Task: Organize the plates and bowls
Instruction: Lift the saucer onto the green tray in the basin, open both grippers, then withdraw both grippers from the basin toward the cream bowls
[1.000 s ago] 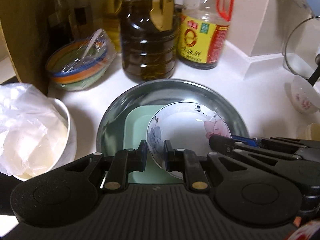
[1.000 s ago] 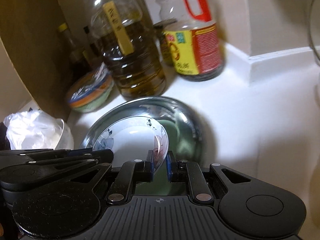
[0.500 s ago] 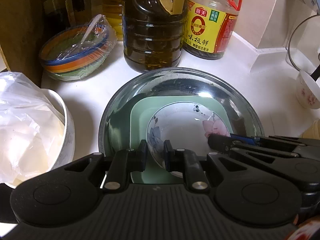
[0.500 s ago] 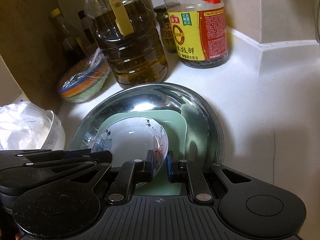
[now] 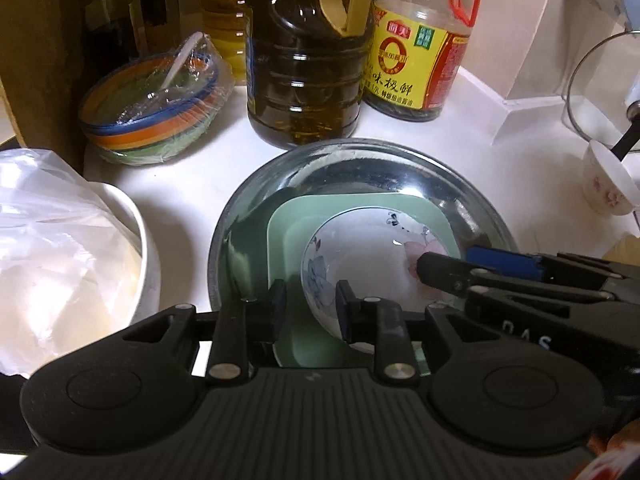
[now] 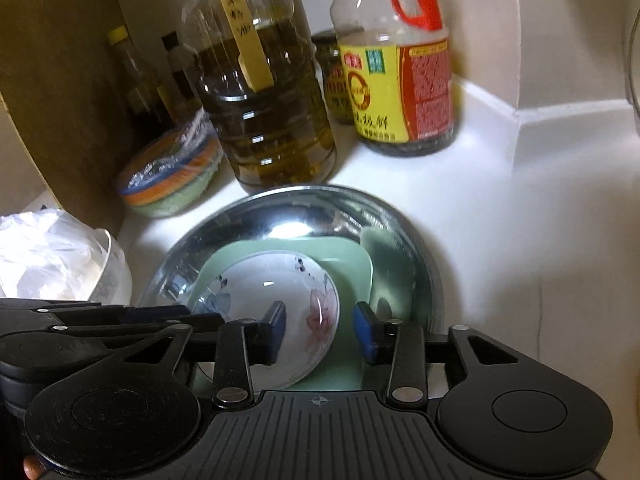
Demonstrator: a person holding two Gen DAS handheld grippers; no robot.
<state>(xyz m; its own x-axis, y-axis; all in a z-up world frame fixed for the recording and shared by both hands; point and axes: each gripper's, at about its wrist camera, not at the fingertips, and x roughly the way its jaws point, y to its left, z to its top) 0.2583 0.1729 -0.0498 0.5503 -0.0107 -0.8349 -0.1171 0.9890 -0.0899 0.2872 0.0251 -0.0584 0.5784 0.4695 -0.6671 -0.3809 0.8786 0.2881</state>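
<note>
White counter (image 5: 192, 184), both jaws opening astride floral bowl (image 5: 368, 252)

A home kitchen, by the look of this white countertop (image 5: 460, 136) corner. A big jug of cooking oil (image 5: 306, 60) stands at the back, a yellow-labelled soy sauce bottle (image 5: 416, 52) just right of it, a cling-wrapped striped bowl (image 5: 154, 114) to its left, and a steel basin (image 5: 360, 160) of stacked dishes directly in front.
</note>
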